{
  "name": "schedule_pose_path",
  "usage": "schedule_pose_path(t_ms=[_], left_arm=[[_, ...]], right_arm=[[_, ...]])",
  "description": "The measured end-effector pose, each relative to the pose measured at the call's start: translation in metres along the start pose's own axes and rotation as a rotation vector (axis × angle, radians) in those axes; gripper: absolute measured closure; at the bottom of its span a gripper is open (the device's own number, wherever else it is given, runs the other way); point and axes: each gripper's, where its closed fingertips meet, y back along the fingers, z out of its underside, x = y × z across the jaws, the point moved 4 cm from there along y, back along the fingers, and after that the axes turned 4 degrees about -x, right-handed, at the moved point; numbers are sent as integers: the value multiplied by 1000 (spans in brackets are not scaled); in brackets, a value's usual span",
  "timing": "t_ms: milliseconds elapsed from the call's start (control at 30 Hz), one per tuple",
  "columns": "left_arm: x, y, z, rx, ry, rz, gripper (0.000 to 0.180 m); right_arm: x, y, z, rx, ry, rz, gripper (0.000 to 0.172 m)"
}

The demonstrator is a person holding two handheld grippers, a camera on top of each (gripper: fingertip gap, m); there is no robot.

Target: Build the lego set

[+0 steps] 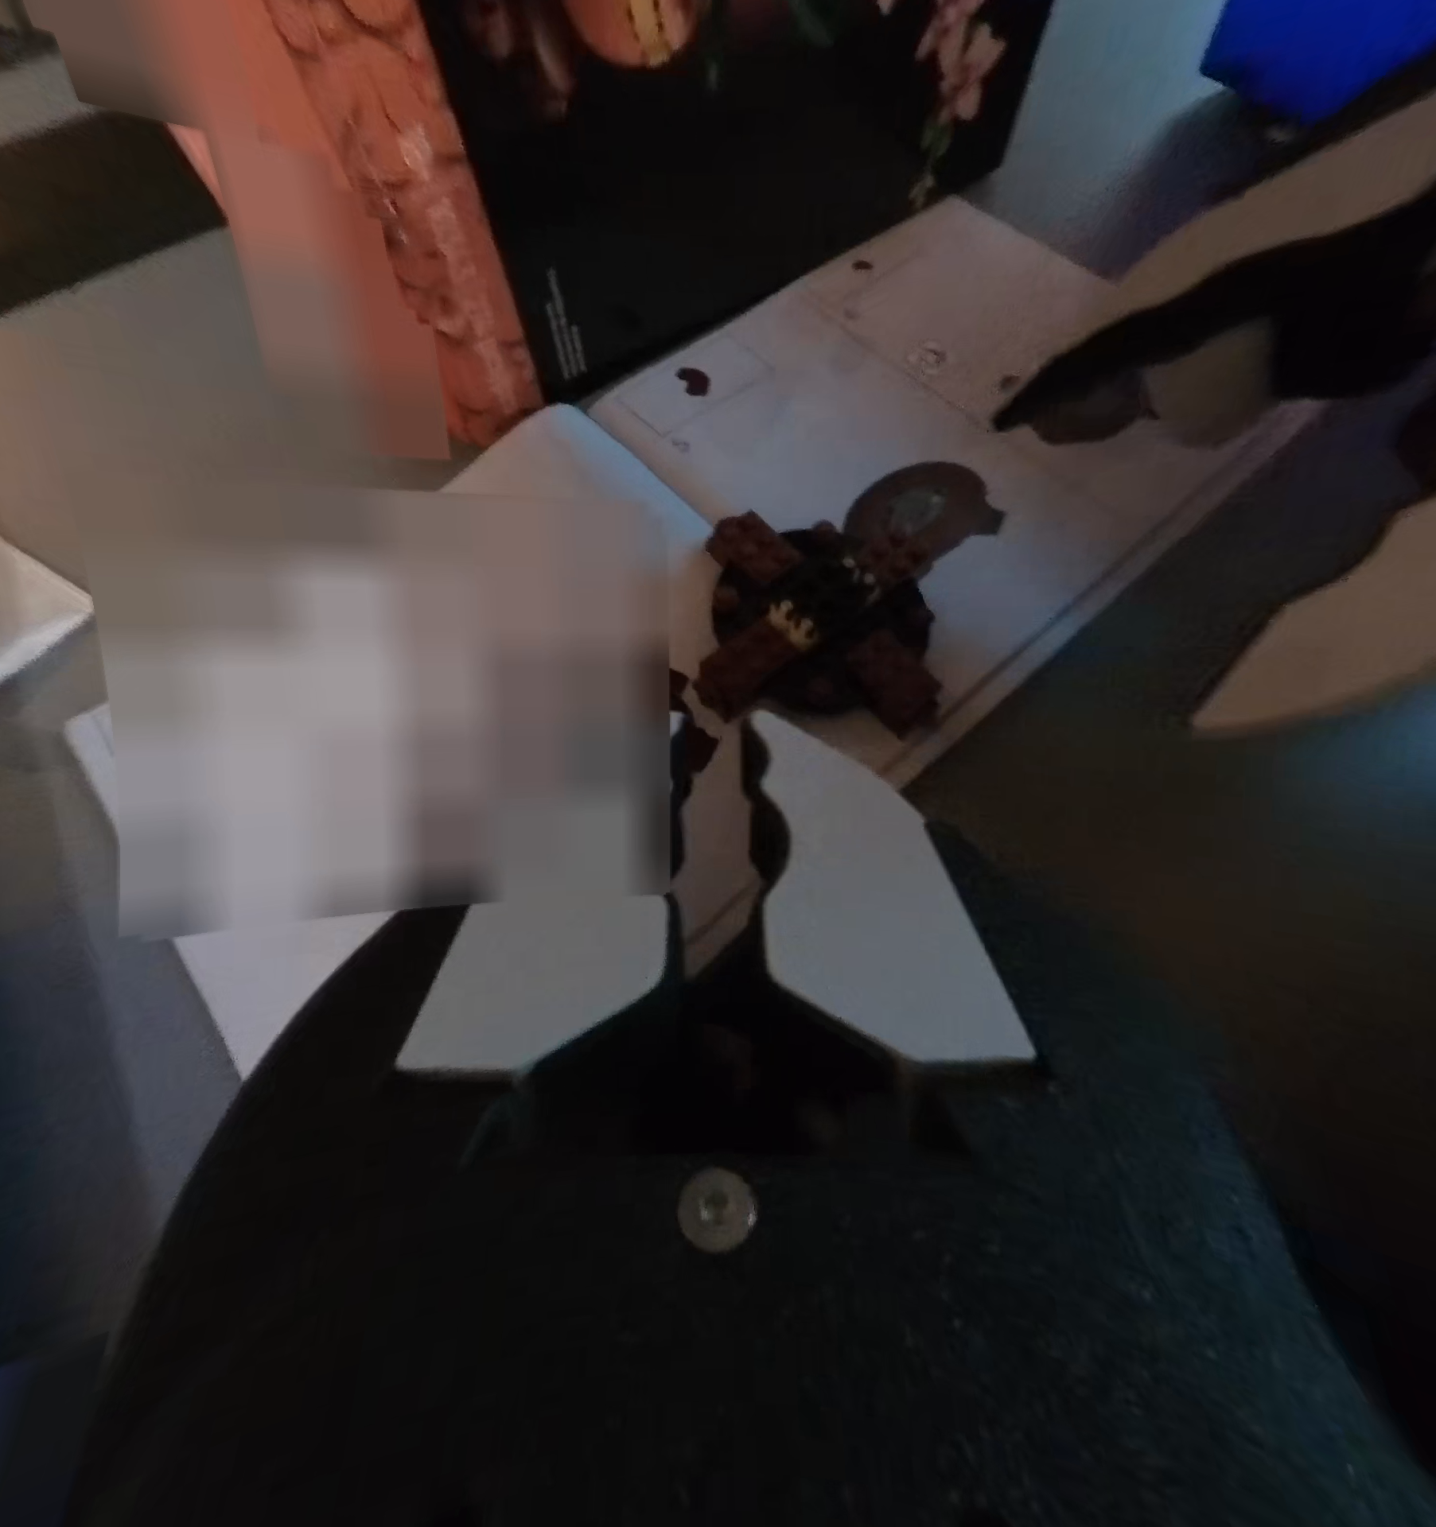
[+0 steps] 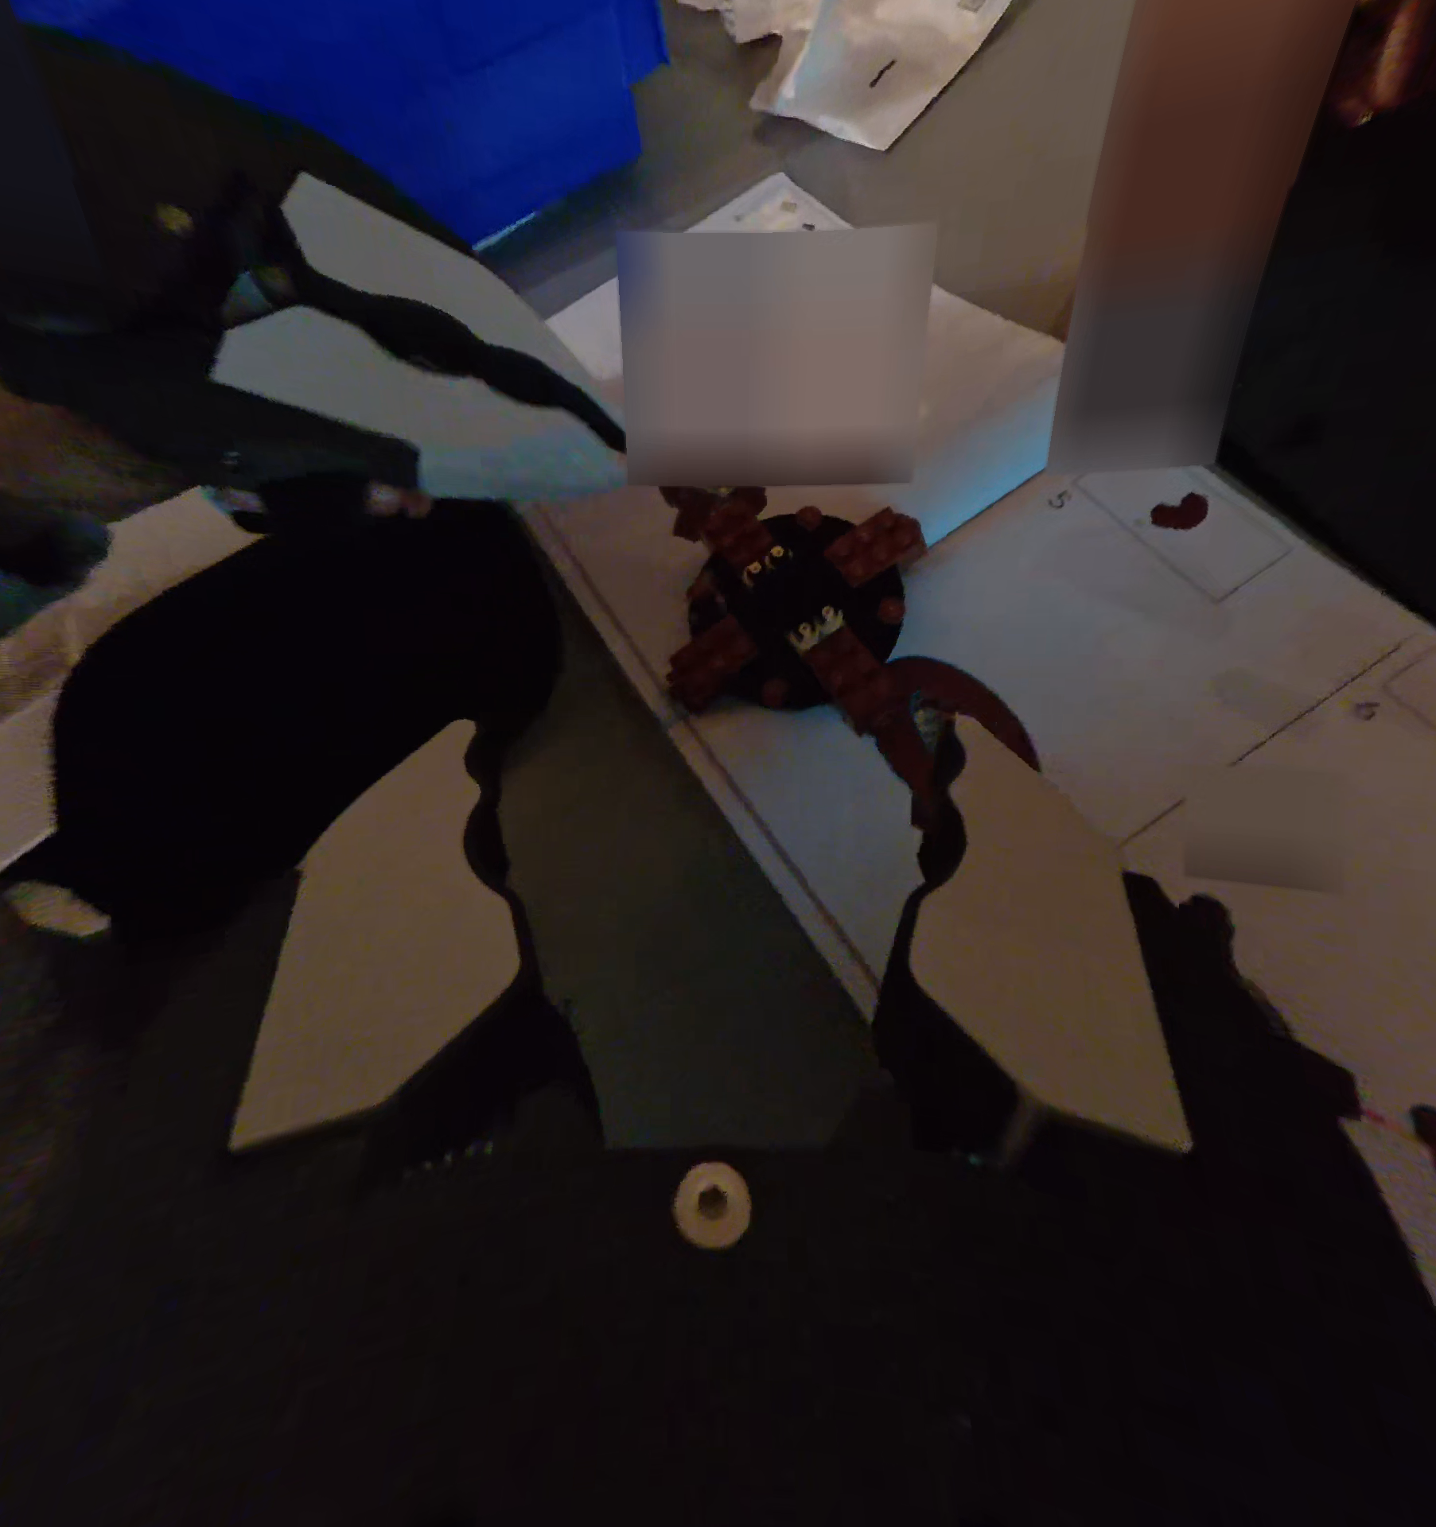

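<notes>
Two tongs, one model. My left tongs [image 1: 718, 744] – flat grey fingers with scalloped black pads – are drawn nearly together on the tip of one brown arm; contact looks likely, though blur hides it. My right tongs [image 2: 714, 735] stand wide apart, bare. The round black studded plate crossed by four brown plastic brick arms [image 2: 789, 611] lies just ahead of them, with its arms diagonal and one reaching the right fingertip [image 2: 958, 744]. It rests on a white printed paper sheet [image 2: 1028, 661] on a dark grey matte tabletop [image 2: 681, 909].

Grey tabletop [image 2: 698, 950] w/ white instruction sheet [image 2: 1111, 661], blue box [image 2: 450, 99].
</notes>
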Motion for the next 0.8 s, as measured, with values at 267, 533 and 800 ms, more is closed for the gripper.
schedule_pose_path(t_ms=[267, 533, 800], left_arm=[[10, 2, -20, 7, -18, 13, 145], [-5, 7, -15, -54, -189, 79, 152], [23, 12, -4, -6, -99, 139, 96]], right_arm=[[5, 19, 16, -59, 31, -7, 69], [3, -5, 3, -31, 173, -32, 59], [28, -42, -30, -161, 489, -119, 52]])
